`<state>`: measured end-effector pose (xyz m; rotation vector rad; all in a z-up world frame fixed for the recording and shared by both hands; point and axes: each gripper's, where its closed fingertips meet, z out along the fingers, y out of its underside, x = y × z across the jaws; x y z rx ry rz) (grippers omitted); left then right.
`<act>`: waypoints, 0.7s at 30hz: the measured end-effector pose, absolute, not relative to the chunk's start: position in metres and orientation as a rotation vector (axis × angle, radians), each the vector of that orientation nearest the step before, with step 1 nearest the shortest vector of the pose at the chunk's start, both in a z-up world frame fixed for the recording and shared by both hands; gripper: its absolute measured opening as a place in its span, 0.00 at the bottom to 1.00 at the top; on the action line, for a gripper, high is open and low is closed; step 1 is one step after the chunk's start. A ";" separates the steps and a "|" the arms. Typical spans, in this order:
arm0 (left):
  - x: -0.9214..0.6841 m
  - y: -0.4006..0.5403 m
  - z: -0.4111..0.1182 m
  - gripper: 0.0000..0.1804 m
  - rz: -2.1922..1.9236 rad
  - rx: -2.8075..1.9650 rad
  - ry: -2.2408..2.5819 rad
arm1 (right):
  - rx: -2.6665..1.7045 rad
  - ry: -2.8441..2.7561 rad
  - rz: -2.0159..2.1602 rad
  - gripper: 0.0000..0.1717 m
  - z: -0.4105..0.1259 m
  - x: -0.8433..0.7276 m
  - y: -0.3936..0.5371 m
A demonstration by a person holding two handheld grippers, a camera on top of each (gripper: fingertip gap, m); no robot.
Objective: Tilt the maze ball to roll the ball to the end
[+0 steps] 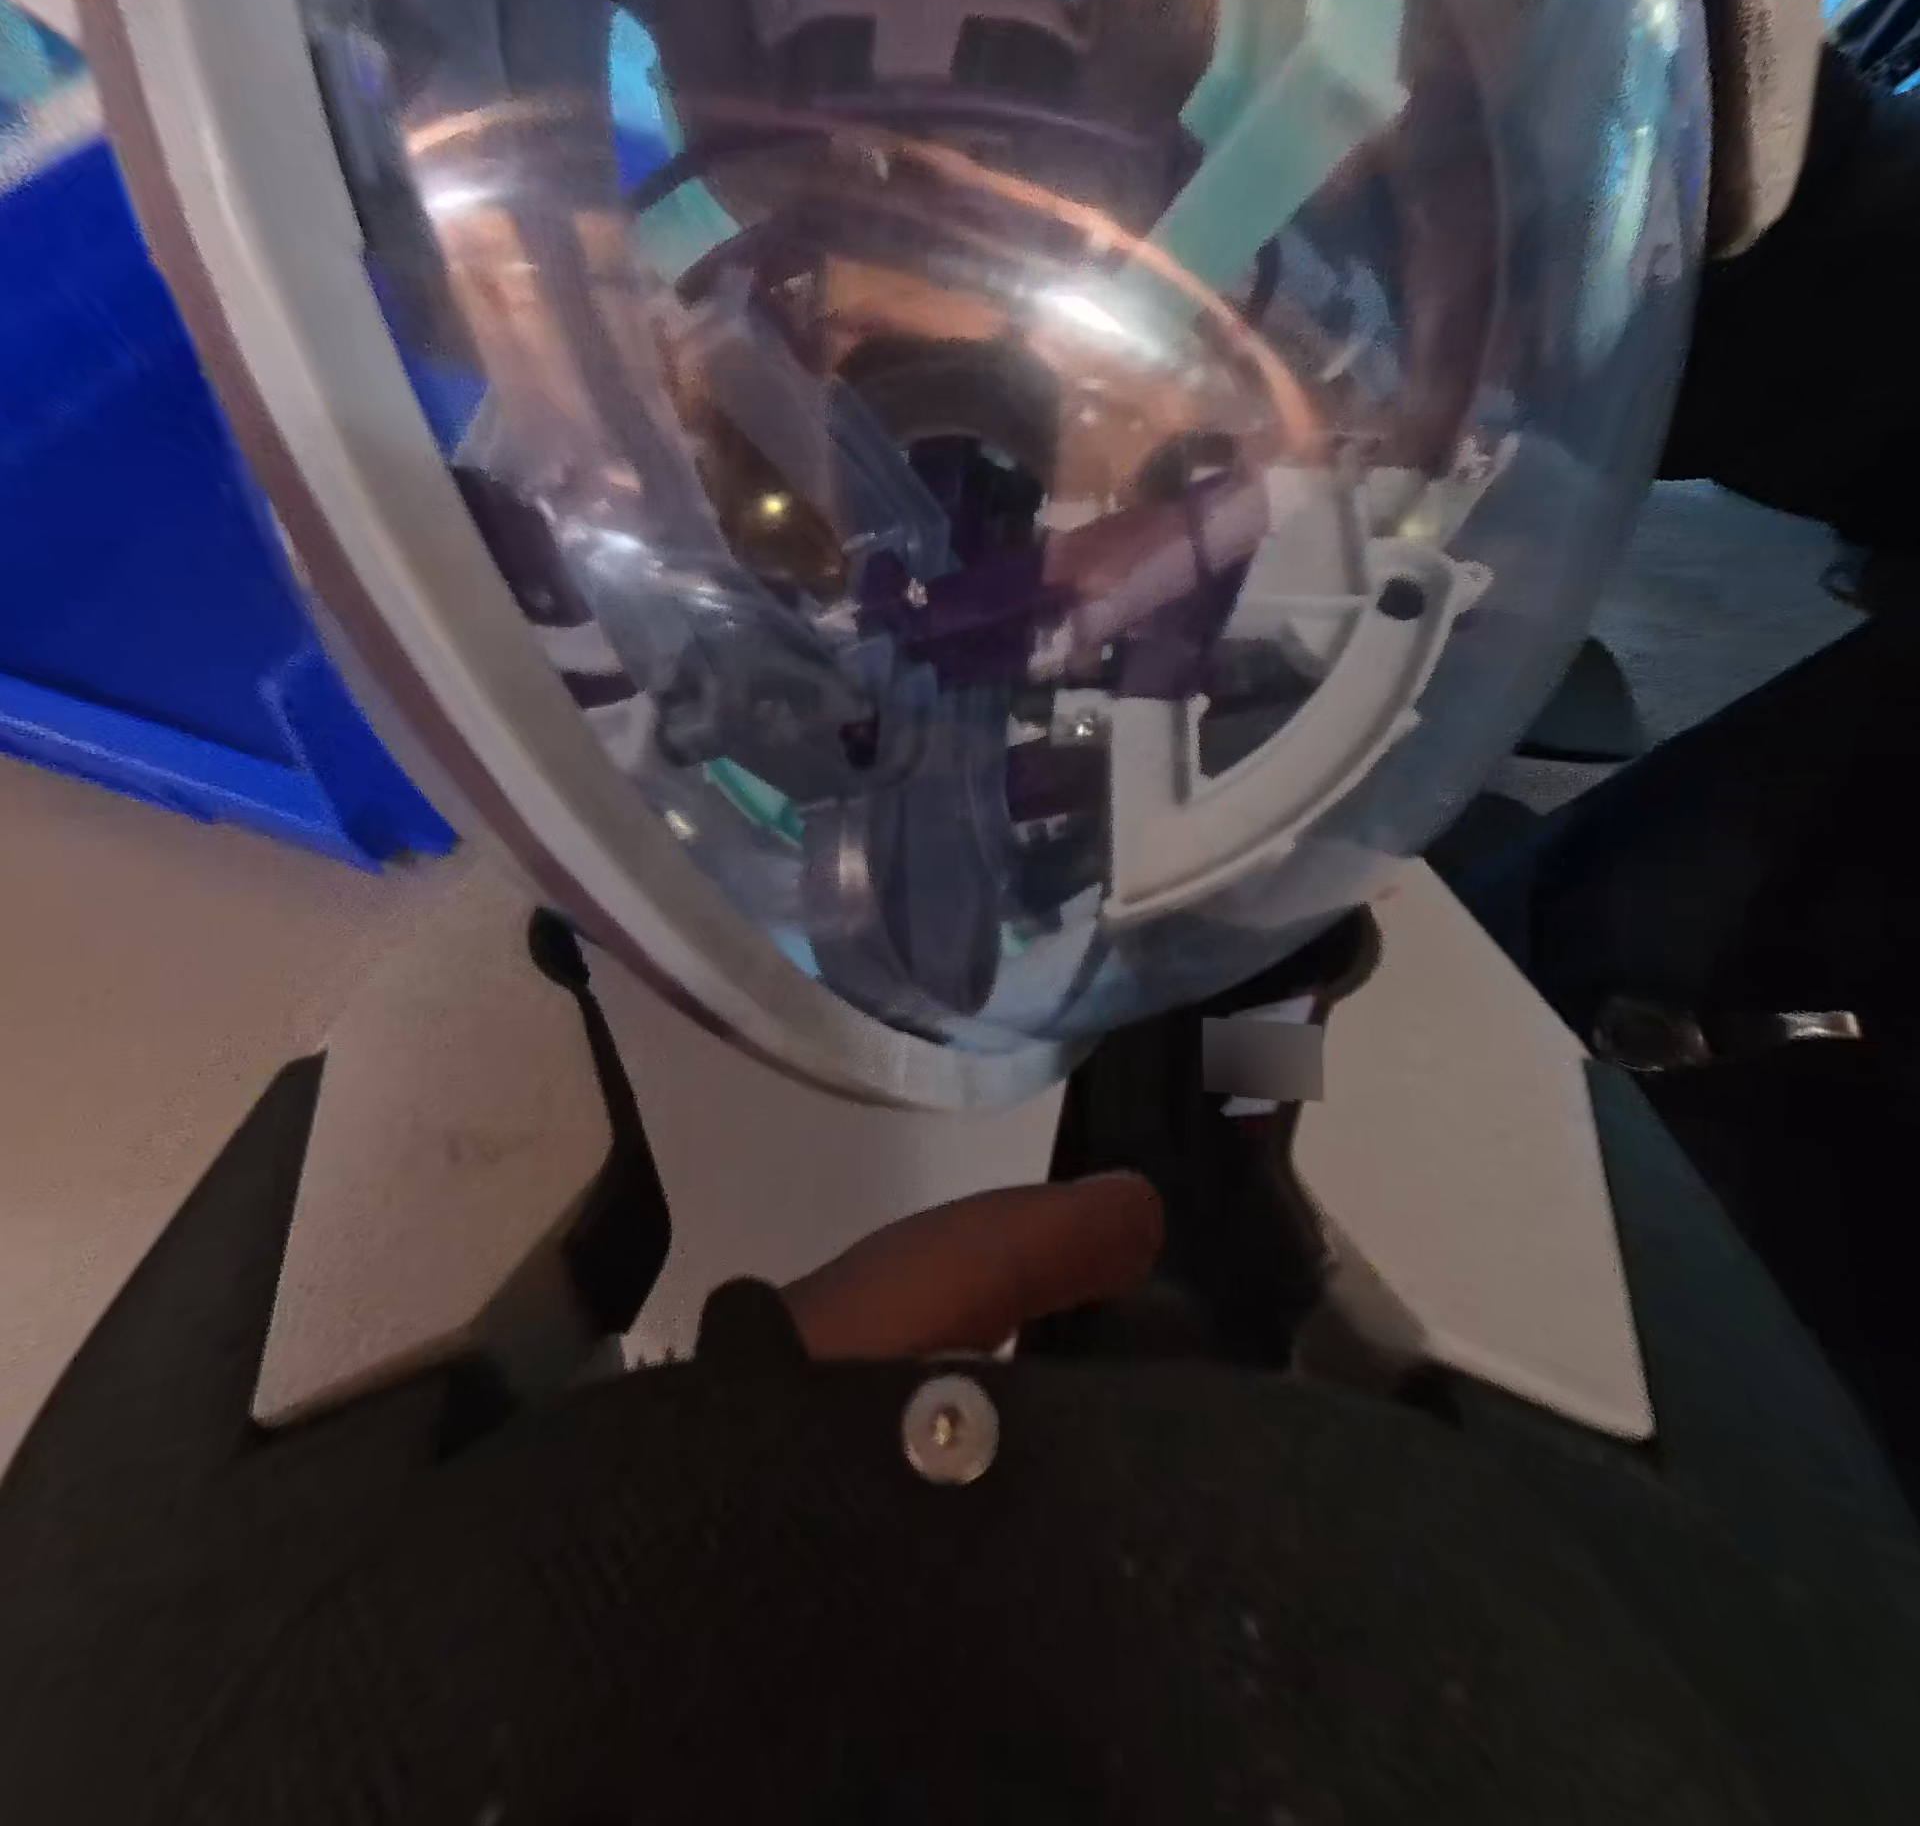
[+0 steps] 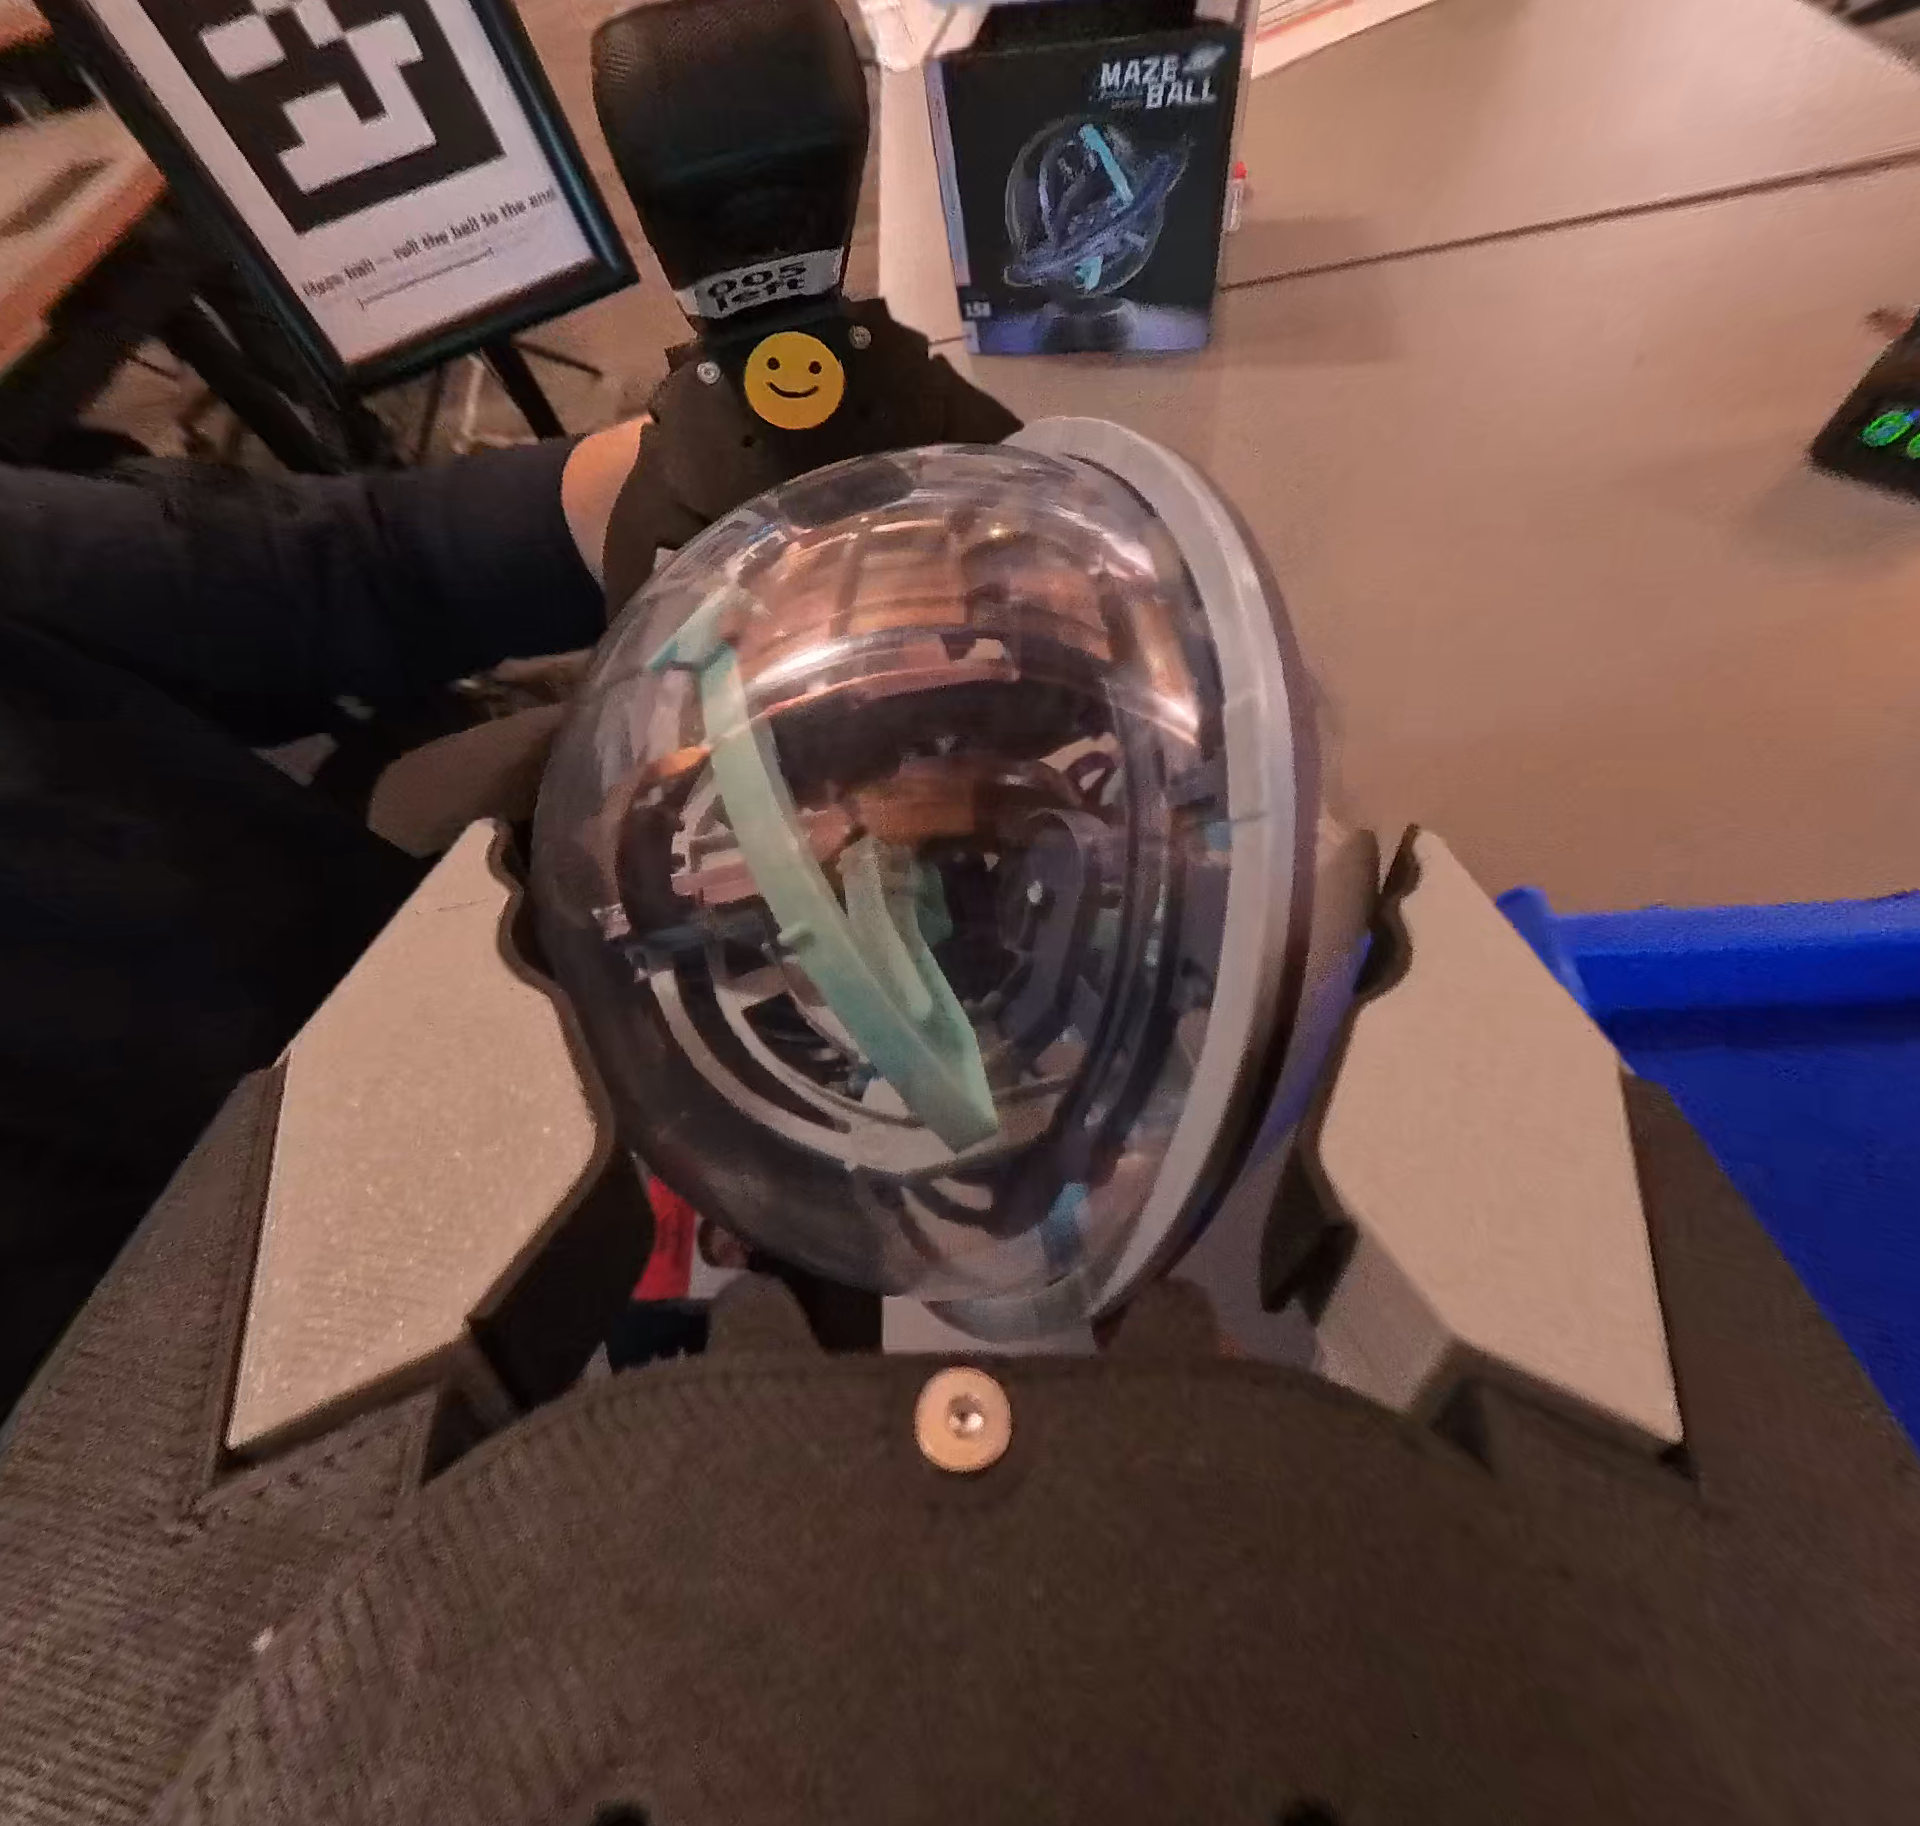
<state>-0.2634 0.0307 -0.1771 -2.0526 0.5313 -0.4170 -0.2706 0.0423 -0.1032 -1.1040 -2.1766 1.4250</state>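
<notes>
The maze ball (image 1: 935,426) is a clear sphere with a white equator ring and teal, grey and purple tracks inside. It fills the upper left wrist view, held above the table. My left gripper (image 1: 951,945) is shut on it, its dark fingertips (image 1: 551,935) pressing on the lower shell. A small golden round thing (image 1: 774,509) shows inside. In the right wrist view the maze ball (image 2: 914,893) sits between my right gripper's fingertips (image 2: 1387,903), which press on both its sides. My right gripper (image 2: 951,893) is shut on it. The left gripper (image 2: 790,394) grips the far side.
A blue bin (image 2: 1766,1070) stands close on the right, and also shows in the left wrist view (image 1: 156,529). The maze ball's box (image 2: 1091,197) and a framed marker sign (image 2: 312,114) stand beyond on the beige table (image 2: 1558,581). A person's dark sleeve (image 2: 260,581) is at left.
</notes>
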 end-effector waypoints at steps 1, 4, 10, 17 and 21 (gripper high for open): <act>-0.263 0.028 -0.187 0.79 -0.450 -2.065 0.514 | -1.133 -2.167 1.464 0.89 -0.113 -0.272 0.042; -0.260 0.023 -0.211 0.79 -0.557 -2.095 0.453 | -1.224 -2.120 1.592 0.89 -0.140 -0.275 0.042; -0.265 0.014 -0.242 0.79 -0.657 -2.126 0.389 | -1.338 -2.040 1.765 0.89 -0.181 -0.279 0.042; -0.269 0.016 -0.263 0.78 -0.742 -2.137 0.346 | -1.458 -1.975 1.858 0.89 -0.211 -0.283 0.049; -0.276 0.025 -0.255 0.78 -0.731 -2.053 0.313 | -1.505 -1.881 1.927 0.89 -0.213 -0.284 0.057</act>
